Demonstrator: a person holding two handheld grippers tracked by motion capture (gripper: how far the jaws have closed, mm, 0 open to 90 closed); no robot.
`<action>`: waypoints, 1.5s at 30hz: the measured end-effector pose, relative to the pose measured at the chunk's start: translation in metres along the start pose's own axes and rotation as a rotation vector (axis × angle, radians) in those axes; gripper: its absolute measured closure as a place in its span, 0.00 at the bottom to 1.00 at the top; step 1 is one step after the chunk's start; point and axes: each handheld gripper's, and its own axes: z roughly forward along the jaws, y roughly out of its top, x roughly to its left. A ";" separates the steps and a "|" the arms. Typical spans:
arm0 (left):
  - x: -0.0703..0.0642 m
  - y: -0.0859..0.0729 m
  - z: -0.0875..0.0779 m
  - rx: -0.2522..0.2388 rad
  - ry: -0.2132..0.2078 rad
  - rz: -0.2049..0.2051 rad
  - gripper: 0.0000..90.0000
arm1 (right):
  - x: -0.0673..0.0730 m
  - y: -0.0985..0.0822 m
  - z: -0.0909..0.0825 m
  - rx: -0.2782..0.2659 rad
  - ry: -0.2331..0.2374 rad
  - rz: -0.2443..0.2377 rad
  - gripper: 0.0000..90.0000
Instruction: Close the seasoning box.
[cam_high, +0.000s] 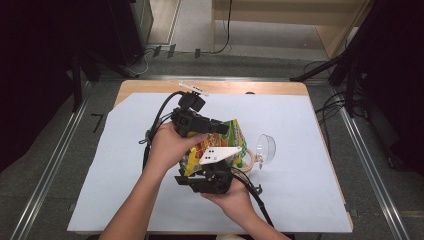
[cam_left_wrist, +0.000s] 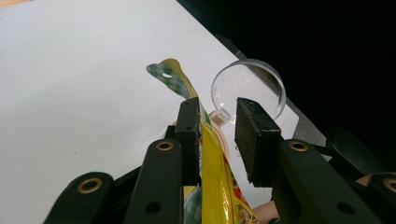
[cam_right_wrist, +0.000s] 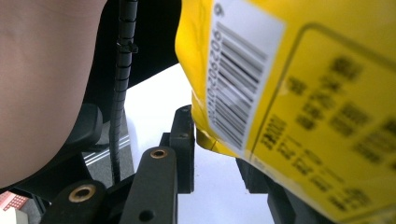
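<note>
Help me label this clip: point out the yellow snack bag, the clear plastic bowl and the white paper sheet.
yellow snack bag (cam_left_wrist: 215, 177), left gripper view, its upper edge.
clear plastic bowl (cam_left_wrist: 250, 88), left gripper view, its wall.
white paper sheet (cam_high: 295, 150), high view, bare part.

Wide open white sheet (cam_high: 125, 170) on the left, nothing to dodge there. On the right the clear bowl (cam_high: 266, 148) sits just beside the packet (cam_high: 231, 134), tight squeeze between them. Far edge of the table (cam_high: 150, 86) is bare behind the hands. Middle is crowded: both grippers and their cables (cam_high: 159, 114) hem the packet in.
</note>
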 end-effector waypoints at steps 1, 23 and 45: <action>-0.001 0.000 -0.001 -0.001 0.002 0.001 0.79 | 0.000 0.000 0.000 0.000 0.000 0.000 0.80; -0.003 -0.002 -0.001 -0.011 0.014 0.016 0.79 | -0.001 0.000 0.002 0.005 -0.007 -0.024 0.81; -0.008 -0.004 0.003 -0.021 0.040 0.039 0.79 | -0.006 -0.005 0.002 0.003 -0.029 -0.020 0.81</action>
